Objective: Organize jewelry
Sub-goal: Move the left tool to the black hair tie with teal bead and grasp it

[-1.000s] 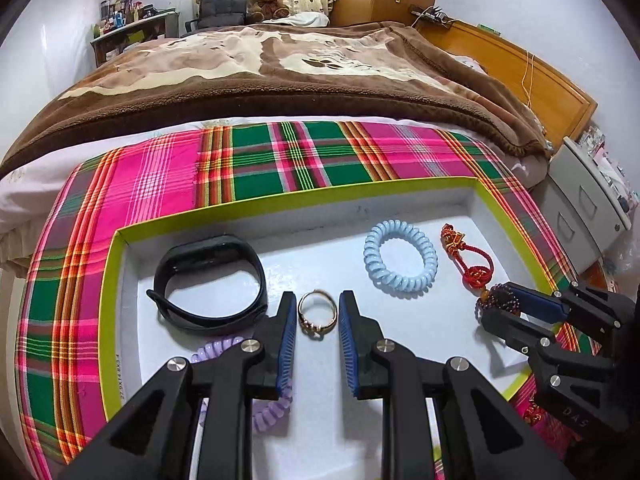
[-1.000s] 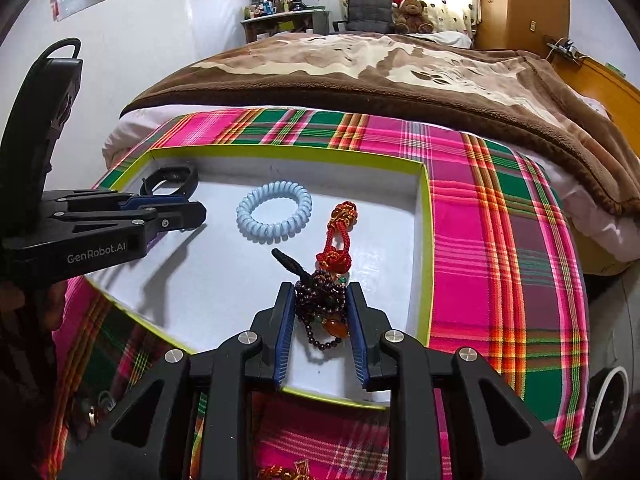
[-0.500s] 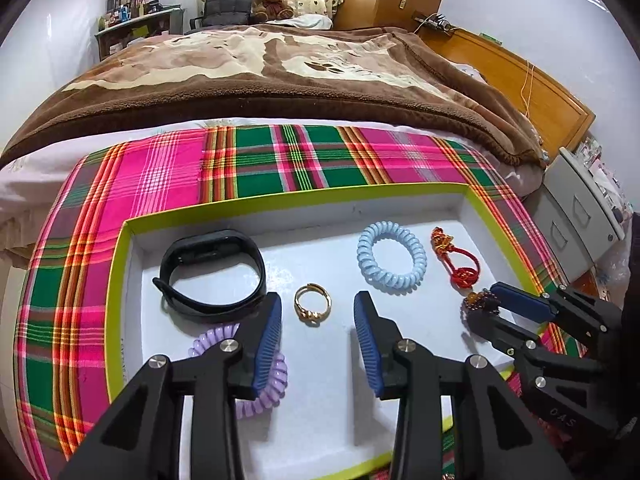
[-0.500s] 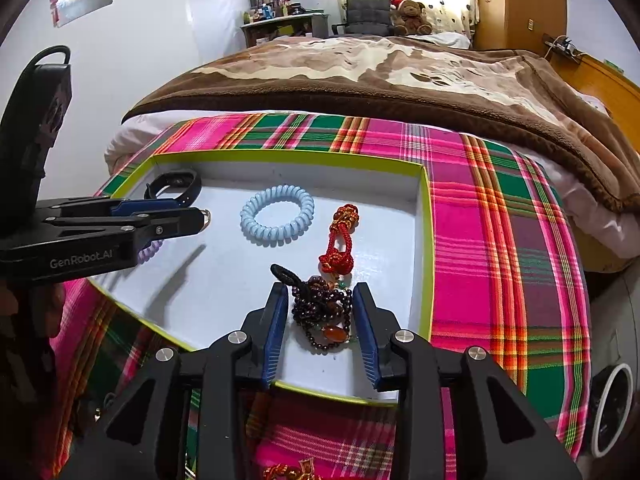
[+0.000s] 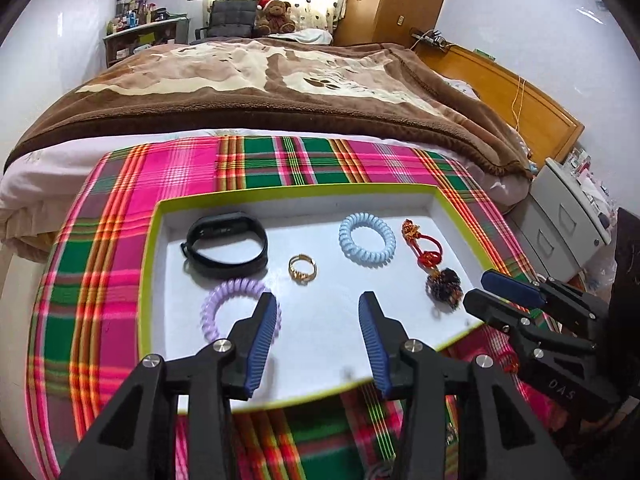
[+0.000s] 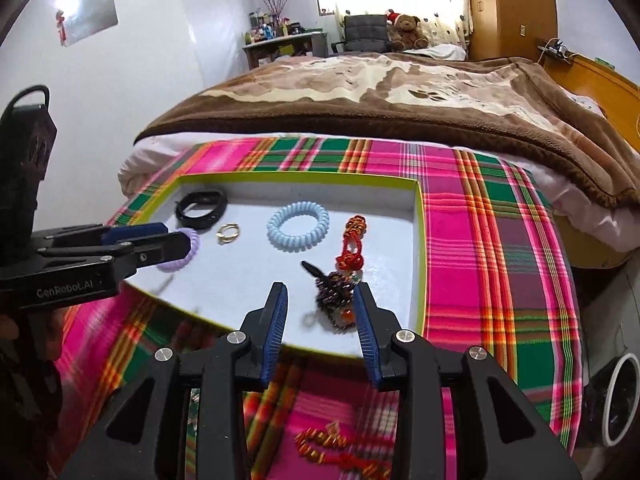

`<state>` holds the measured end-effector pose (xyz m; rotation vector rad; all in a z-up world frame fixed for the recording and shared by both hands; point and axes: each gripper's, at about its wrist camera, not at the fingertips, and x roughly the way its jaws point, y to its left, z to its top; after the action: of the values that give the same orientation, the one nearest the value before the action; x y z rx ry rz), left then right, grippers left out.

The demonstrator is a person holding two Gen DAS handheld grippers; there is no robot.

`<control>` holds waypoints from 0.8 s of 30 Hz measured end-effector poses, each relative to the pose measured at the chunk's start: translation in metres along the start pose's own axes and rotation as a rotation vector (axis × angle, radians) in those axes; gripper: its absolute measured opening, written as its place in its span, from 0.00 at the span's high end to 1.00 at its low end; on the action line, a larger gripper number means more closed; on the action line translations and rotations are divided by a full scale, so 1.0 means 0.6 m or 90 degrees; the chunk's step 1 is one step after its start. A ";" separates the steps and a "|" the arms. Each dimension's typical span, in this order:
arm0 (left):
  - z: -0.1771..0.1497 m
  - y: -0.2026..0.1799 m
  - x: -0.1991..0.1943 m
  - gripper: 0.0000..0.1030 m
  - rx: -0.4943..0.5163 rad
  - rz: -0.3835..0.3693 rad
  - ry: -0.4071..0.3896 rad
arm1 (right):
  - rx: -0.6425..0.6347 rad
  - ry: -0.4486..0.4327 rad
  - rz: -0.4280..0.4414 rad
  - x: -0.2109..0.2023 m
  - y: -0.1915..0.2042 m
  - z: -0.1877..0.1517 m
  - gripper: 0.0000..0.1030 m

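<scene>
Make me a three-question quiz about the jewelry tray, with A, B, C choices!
1. Where is the gold ring?
A. Between the black band and the blue coil tie
B. On the plaid cloth
C. On the blanket

2. How many coil hair ties lie in the tray?
A. One
B. Two
C. Four

3. The left hand-held gripper is:
A. Open, empty
B. Shut on the ring
C. Holding beads

Answers: 1 A, the ring lies between them. 2 B, one blue and one purple coil tie. 3 A, its jaws are spread with nothing between.

glossy gold metal ring (image 5: 302,268), smooth plastic coils (image 5: 367,239), matt black band (image 5: 226,243), woven plaid cloth (image 5: 280,162), fuzzy brown blanket (image 5: 256,92), ribbed blue pads (image 5: 262,342).
</scene>
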<state>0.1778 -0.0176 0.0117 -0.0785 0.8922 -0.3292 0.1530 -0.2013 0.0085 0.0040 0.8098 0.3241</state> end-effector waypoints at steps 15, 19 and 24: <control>-0.087 -0.005 -0.084 0.52 0.006 -0.014 -0.019 | 0.016 -0.013 0.035 -0.068 0.028 -0.062 0.66; -0.119 -0.010 -0.086 0.52 0.014 -0.023 -0.005 | 0.019 -0.009 0.039 -0.076 0.036 -0.083 0.66; -0.151 -0.027 -0.075 0.51 0.037 -0.033 0.024 | 0.041 -0.012 0.049 -0.091 0.041 -0.109 0.65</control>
<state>0.0778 -0.0124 -0.0083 -0.0416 0.9187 -0.4064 0.0647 -0.2012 0.0050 0.0979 0.8020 0.3696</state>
